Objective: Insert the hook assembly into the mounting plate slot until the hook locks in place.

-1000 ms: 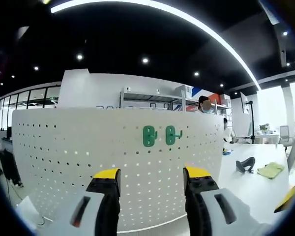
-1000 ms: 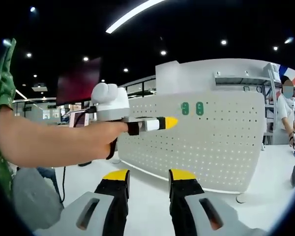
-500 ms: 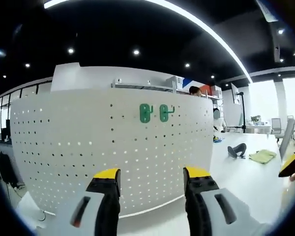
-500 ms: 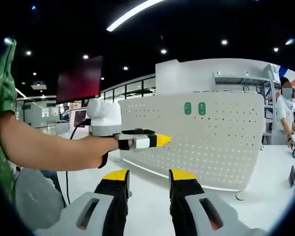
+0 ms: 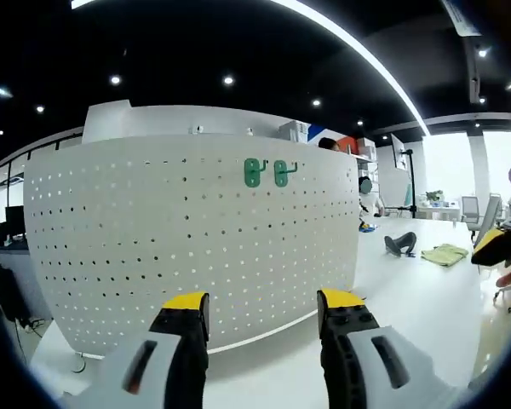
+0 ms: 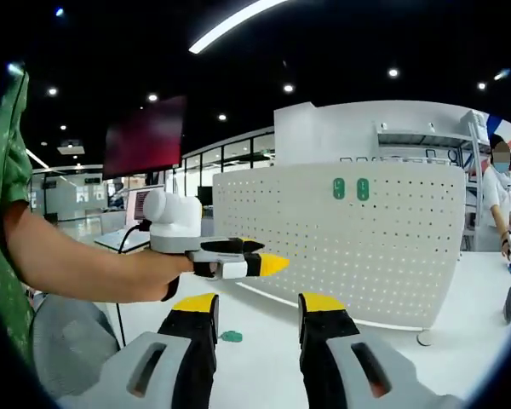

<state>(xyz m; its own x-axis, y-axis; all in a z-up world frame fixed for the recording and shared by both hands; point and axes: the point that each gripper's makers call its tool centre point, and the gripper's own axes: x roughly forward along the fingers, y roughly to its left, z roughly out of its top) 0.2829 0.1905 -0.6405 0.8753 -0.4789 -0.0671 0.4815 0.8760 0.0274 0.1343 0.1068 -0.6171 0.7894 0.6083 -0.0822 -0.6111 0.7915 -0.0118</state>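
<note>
Hard to see: a small green piece (image 6: 231,336) lies on the white table (image 6: 264,349), too small to tell.
Change: the white board with holes (image 5: 196,247) looks bigger than before.
Hooks: two green hooks (image 5: 266,173) hang high on the board, far past the jaws.
Left gripper (image 5: 260,319): open, empty.
Right gripper (image 6: 258,317): open, empty.

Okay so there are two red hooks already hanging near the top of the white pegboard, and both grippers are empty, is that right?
Not quite: the two hooks near the top of the white pegboard are green, not red, as the left gripper view shows. The rest holds: the left gripper and the right gripper are both open and empty.
</note>
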